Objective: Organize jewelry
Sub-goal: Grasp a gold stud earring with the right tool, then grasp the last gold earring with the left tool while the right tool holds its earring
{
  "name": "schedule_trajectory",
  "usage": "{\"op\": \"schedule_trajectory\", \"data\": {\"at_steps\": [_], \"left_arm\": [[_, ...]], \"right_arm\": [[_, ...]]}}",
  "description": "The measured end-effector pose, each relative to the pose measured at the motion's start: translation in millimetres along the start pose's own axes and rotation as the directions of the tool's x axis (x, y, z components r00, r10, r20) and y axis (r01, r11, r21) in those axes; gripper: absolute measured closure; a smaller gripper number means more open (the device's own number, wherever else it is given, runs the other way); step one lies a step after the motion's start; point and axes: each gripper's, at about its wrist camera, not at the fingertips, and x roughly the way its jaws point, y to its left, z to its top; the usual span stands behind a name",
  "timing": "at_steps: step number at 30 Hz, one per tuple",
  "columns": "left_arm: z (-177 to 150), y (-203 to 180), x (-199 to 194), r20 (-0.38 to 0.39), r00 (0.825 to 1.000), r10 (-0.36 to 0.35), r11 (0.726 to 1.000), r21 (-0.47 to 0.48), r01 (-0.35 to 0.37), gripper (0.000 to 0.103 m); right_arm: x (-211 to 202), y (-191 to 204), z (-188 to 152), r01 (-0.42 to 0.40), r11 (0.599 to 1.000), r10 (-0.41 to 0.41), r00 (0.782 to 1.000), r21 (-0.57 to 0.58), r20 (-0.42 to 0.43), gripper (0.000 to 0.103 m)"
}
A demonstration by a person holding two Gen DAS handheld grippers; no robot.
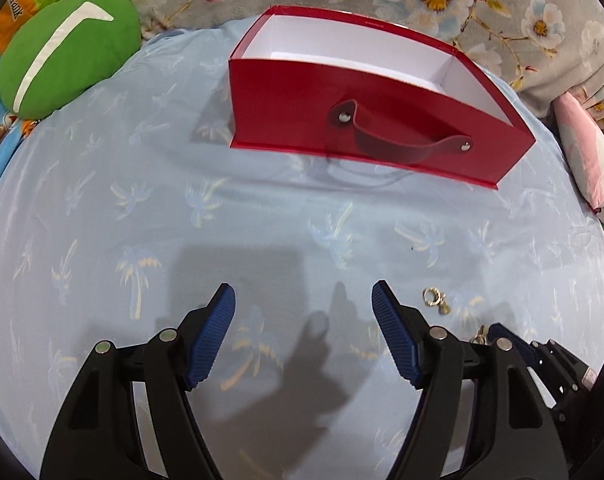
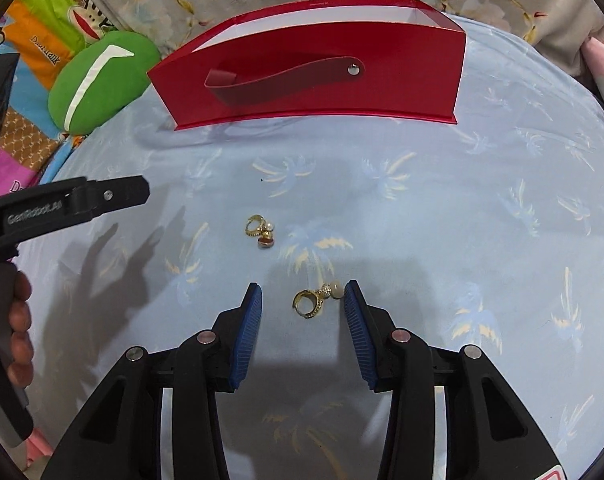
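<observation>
Gold ring (image 2: 310, 303) lies between released right tongs (image 2: 302, 294); left tongs (image 1: 304, 296) spread over bare sheet (image 1: 261, 216).

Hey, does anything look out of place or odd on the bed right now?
Yes. Two gold earrings lie loose on the sheet instead of in the red box; its strap looks undone at one end.
</observation>
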Motion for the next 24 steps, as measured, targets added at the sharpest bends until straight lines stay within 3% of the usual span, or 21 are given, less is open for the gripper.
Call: {"op": "schedule_trajectory", "data": {"at_steps": [5, 24], "left_arm": [[-6.8, 2.1, 0.7, -0.015, 1.0, -0.007, 1.0, -0.015, 0.007, 0.035], [-5.0, -85.6, 39.1, -0.099, 0.99, -0.096, 0.989, 0.103, 0.106, 0.036]], "right_arm": [[-0.9, 1.4, -2.3, 0.071, 0.997, -0.07, 0.997, -0.043, 0.018, 0.09], [-36.2, -35.2, -10.7, 0.097, 0.993, -0.098, 0.995, 0.068, 0.017, 0.091]]}}
